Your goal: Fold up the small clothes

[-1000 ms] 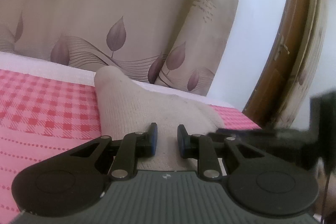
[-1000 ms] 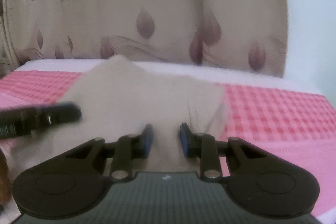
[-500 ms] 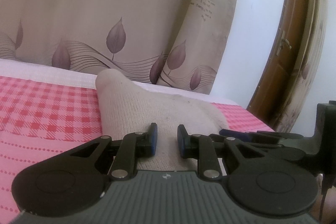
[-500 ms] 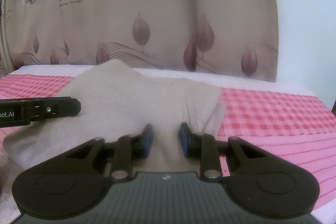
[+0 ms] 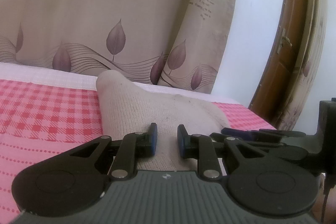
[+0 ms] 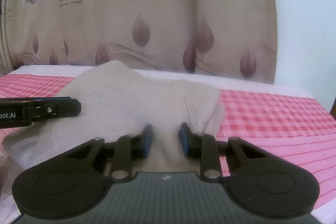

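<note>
A small beige knit garment [image 5: 147, 110] lies on the pink checked cloth [image 5: 46, 110]; it also shows in the right wrist view [image 6: 134, 104]. My left gripper [image 5: 167, 135] hovers over its near edge, jaws a little apart with cloth showing in the gap. My right gripper [image 6: 166, 133] is over the same garment's near edge, jaws a little wider apart, nothing clamped. Each gripper sees the other: the right gripper enters the left wrist view from the right [image 5: 237, 132], the left gripper enters the right wrist view from the left [image 6: 77, 106].
The pink checked cloth [image 6: 273, 114] has a white border strip [image 5: 42, 77] at the far edge. A beige leaf-print curtain [image 5: 105, 24] hangs behind. A white wall [image 5: 256, 35] and a brown wooden door [image 5: 285, 60] stand at the right.
The right wrist view has steadied from blur and its jaws have opened a little. The other gripper has shifted further into each view. The garment lies as before.
</note>
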`<state>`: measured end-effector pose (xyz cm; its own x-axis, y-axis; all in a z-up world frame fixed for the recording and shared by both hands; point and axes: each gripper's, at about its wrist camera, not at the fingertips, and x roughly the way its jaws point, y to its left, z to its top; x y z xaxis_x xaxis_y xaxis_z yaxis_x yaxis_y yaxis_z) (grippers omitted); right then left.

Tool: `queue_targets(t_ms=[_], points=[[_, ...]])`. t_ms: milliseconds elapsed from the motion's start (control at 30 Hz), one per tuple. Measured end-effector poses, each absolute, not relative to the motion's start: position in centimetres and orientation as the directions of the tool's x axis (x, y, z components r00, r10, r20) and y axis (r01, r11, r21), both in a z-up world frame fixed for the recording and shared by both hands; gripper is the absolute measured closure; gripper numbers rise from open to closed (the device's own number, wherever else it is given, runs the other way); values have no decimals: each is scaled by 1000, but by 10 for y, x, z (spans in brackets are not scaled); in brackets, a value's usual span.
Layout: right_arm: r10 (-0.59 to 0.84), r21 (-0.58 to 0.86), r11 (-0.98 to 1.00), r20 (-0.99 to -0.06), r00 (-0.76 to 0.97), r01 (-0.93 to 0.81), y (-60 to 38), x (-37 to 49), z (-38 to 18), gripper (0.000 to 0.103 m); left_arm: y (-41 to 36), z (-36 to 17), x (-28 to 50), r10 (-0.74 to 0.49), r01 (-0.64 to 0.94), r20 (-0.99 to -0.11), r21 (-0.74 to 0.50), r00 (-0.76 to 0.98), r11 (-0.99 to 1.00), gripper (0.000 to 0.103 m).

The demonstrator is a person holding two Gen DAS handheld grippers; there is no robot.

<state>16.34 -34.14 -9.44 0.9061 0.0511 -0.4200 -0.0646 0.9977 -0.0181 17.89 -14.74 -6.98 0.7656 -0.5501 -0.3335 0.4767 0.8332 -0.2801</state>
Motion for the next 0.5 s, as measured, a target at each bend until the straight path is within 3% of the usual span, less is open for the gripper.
queue_targets(t_ms=[367, 467, 500], points=[[24, -54, 997, -414, 910, -51, -335, 161, -93, 73, -149, -70, 178, -543, 477, -335, -263, 770, 839, 76], [19, -60, 997, -414, 910, -48, -334, 160, -93, 72, -151, -69, 176, -561, 501, -327, -253, 761, 828, 66], [17, -60, 997, -413, 910, -46, -334, 160, -93, 72, -153, -69, 175, -570, 516, -323, -242, 756, 822, 57]])
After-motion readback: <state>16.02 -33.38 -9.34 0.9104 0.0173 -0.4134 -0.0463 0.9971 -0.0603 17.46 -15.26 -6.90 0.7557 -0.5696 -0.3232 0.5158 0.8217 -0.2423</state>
